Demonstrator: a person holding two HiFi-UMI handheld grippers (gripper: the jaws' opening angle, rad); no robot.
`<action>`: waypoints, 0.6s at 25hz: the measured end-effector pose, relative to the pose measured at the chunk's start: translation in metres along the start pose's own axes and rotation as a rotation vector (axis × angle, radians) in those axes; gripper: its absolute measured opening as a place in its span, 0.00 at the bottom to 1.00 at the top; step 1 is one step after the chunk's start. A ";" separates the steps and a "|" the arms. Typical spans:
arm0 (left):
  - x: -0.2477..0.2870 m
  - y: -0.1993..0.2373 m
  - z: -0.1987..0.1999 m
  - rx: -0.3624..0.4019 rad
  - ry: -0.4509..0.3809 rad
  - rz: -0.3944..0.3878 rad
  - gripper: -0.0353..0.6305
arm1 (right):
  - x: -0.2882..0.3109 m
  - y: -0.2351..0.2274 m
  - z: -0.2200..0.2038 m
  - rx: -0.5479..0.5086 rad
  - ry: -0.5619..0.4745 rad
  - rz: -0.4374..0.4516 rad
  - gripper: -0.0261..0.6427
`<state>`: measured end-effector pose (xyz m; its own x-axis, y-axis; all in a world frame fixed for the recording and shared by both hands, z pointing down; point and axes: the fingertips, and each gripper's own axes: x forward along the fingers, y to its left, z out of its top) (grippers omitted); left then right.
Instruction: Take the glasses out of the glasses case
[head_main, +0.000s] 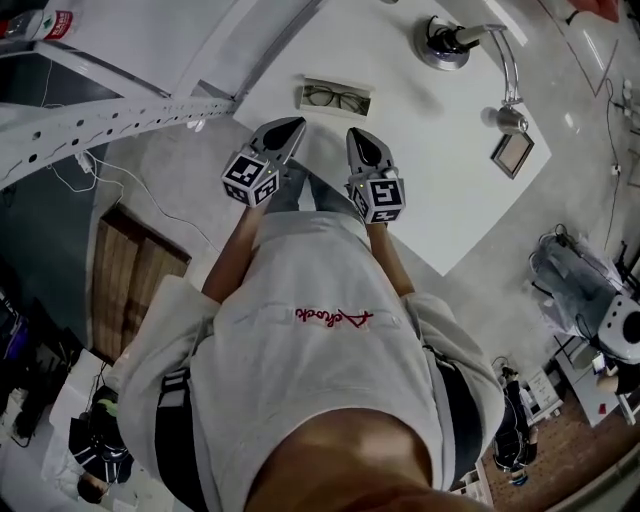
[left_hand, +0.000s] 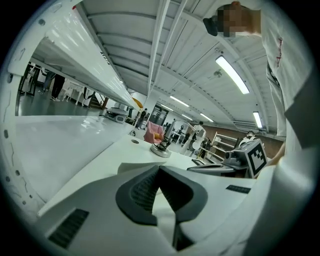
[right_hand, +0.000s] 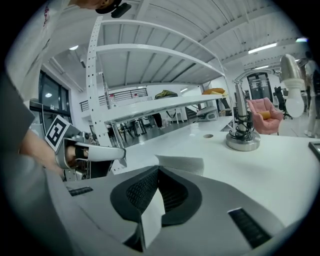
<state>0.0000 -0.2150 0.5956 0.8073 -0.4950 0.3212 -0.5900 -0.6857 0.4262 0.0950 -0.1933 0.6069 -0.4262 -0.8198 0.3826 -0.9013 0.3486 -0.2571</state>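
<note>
An open white glasses case (head_main: 337, 97) lies on the white table (head_main: 440, 190) with dark-framed glasses (head_main: 336, 98) inside it. Both grippers hover just short of it, pointing at it. My left gripper (head_main: 296, 127) is at its near left, my right gripper (head_main: 357, 133) at its near right. In the left gripper view the left gripper (left_hand: 159, 169) has its jaws together and empty, and the case (left_hand: 131, 168) shows as a low pale box ahead. In the right gripper view the right gripper (right_hand: 158, 170) is likewise shut and empty, with the case (right_hand: 182, 163) just beyond its tip.
A desk lamp stands farther back, with its round base (head_main: 443, 45) and its head (head_main: 510, 118) drooping to the right. A small framed plate (head_main: 512, 153) lies near the table's right edge. A white perforated shelf frame (head_main: 100, 115) rises at the left.
</note>
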 end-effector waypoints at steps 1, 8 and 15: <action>-0.001 0.001 -0.003 -0.006 0.004 0.000 0.04 | 0.000 0.001 -0.005 0.004 0.009 0.000 0.03; -0.005 0.003 -0.015 -0.024 0.015 0.005 0.04 | -0.001 0.006 -0.031 0.019 0.058 0.009 0.03; -0.008 0.002 -0.018 -0.036 0.007 0.011 0.04 | 0.012 0.003 -0.034 -0.007 0.075 0.022 0.03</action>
<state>-0.0081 -0.2028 0.6090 0.8006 -0.4988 0.3319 -0.5991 -0.6602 0.4530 0.0843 -0.1863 0.6410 -0.4504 -0.7753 0.4427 -0.8920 0.3696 -0.2603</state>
